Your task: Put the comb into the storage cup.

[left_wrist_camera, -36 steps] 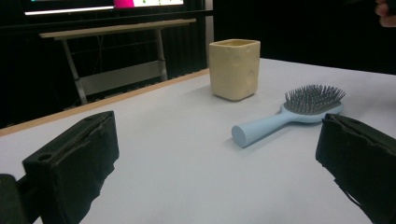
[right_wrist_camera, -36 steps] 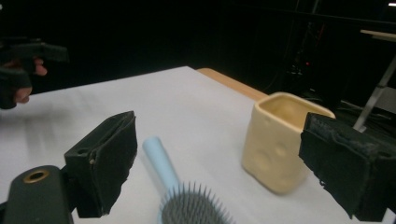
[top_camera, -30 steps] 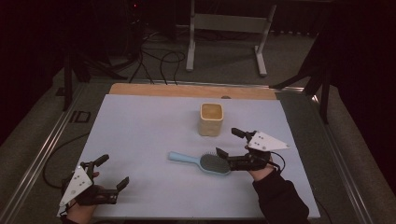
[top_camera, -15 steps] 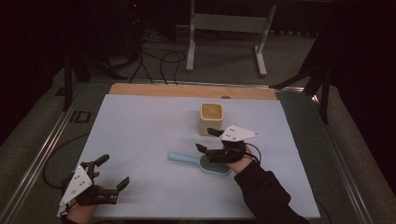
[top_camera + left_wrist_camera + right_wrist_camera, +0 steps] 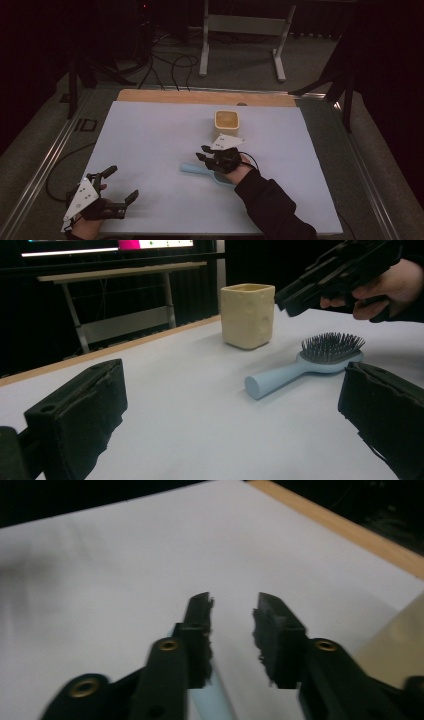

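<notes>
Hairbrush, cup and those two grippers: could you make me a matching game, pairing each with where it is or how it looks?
Things:
1. hairbrush
2. cup
3. left gripper
4. right gripper

Descriptions:
A. pale yellow, standing upright beyond the brush
B. jaws wide apart, near the table's front left corner
C. light blue, lying flat with bristles up
D. hovering over the brush, jaws just been closing, a gap between them, nothing gripped yet

Pairs: 1-C, 2-A, 3-B, 4-D

The right tool (image 5: pixel 206 155) hangs tilted downward, its jaws just closing, a narrow gap left between them. The left tool (image 5: pixel 120 186) rests low, jaws spread wide.
</notes>
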Demonstrator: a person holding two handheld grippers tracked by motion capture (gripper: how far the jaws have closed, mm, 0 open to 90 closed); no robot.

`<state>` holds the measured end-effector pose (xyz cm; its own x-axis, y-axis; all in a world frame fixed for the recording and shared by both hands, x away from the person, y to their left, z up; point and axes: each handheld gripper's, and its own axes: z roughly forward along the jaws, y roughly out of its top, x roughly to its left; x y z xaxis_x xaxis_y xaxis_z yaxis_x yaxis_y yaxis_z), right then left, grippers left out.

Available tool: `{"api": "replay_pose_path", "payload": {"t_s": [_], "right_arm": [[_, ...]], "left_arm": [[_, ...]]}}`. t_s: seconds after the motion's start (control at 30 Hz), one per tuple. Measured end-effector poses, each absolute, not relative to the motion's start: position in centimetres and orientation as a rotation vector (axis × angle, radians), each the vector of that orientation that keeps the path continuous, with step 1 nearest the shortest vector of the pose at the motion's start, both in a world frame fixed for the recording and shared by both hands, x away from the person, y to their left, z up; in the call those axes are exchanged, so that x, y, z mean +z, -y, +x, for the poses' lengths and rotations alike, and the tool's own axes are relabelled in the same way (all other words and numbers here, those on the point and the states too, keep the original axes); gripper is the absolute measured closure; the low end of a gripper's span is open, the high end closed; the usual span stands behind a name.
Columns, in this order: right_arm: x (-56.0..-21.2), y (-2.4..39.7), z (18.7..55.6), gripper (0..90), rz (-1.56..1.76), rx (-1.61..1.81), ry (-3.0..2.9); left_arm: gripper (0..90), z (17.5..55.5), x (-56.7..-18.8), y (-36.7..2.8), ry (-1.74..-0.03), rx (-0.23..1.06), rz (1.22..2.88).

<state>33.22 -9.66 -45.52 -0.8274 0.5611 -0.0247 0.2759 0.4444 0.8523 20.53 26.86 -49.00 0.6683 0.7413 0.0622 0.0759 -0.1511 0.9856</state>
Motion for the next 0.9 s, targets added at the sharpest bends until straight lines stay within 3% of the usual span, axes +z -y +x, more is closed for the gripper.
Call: {"api": "replay_pose_path", "payload": {"t_s": [0.23,0.9], "right_arm": [[-46.1,8.1,34.3,90.0,0.799,1.249,-2.444],[-48.7,4.2,35.6,90.0,0.885,0.897,-2.608]], "left_arm": [[0.0,20.6,-49.0,-26.9,-0.677,0.663,1.641],[0.0,20.6,-49.0,-26.8,-0.674,0.659,1.644]]}}
